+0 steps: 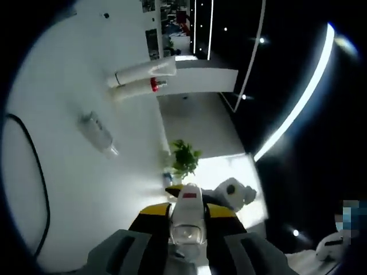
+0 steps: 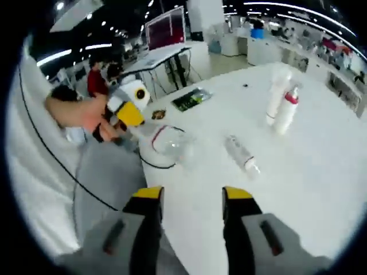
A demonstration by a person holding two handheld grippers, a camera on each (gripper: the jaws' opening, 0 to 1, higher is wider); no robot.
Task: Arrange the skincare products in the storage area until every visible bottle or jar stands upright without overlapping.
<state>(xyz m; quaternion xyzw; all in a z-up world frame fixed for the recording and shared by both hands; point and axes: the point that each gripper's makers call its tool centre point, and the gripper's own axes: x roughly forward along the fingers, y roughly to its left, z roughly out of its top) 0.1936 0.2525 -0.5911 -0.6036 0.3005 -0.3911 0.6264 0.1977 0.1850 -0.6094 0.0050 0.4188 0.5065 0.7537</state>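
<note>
The left gripper [image 1: 186,229] grasps a clear bottle [image 1: 186,220] above the white table [image 1: 69,189]. The right gripper [image 2: 189,197] is released. A transparent bottle [image 2: 241,153] lies near two upright white bottles [image 2: 281,106]; a black cable [image 2: 86,189] crosses the table.

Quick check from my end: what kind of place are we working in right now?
Probably a large open hall or expo-style workspace, not a home. The right gripper view shows rows of ceiling lights, a red display screen on a stand, and people beyond the white table where the skincare bottles stand.
</note>
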